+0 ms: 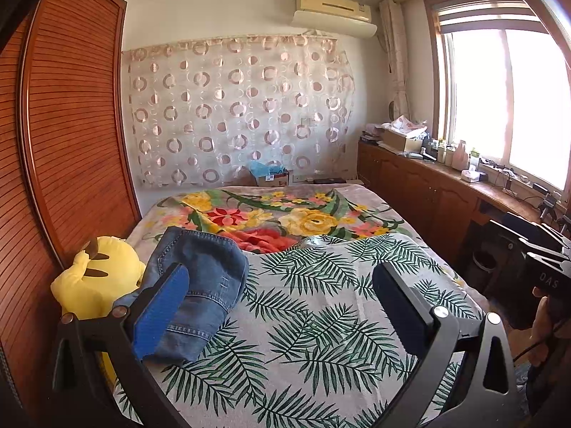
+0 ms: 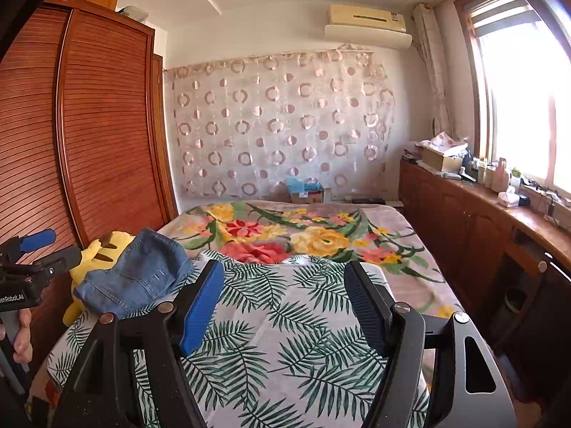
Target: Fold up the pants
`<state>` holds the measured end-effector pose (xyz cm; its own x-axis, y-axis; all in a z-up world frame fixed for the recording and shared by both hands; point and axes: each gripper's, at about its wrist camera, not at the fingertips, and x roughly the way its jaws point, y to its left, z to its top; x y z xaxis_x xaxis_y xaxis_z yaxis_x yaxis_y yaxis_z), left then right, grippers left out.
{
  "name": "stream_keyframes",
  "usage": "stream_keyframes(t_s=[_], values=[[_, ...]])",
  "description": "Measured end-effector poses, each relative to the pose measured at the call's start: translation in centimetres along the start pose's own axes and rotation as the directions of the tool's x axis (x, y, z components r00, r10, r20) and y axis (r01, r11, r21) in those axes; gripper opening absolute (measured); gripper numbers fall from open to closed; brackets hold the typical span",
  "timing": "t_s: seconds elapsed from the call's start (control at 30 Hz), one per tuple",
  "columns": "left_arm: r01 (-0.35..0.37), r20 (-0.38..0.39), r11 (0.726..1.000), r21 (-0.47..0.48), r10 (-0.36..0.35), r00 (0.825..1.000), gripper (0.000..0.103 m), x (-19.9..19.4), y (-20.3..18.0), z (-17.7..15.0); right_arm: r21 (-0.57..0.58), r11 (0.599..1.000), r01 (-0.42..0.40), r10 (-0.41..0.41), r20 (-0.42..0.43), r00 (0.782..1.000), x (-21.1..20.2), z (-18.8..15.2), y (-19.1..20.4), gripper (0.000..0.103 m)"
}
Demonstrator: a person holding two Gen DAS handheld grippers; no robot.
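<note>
Presently both tongs, left (image 1: 280, 297) and right (image 2: 283, 301), gape wide and empty, clear of the jeans (image 1: 200, 285).

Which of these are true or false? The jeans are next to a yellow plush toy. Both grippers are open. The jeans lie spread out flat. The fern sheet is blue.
1. The jeans lie beside the yellow plush toy: true.
2. The left gripper and right gripper are open, holding nothing: true.
3. The jeans lie flat: false, they sit in a folded bundle.
4. The fern sheet is blue: false, it is pale with green leaves.
</note>
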<state>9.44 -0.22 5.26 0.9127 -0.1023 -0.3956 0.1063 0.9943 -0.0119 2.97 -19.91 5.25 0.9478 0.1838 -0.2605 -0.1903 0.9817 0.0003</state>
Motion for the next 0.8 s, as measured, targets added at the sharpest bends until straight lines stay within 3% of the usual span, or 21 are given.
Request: stream_keyframes(t_s=[0.8], values=[[0.0, 0.0, 1.0, 0.002, 0.0, 1.0, 0.103, 0.01, 0.14, -0.12, -0.001, 1.0, -0.001, 0.001, 0.002, 1.0, -0.16, 0.0, 0.08, 0.072]])
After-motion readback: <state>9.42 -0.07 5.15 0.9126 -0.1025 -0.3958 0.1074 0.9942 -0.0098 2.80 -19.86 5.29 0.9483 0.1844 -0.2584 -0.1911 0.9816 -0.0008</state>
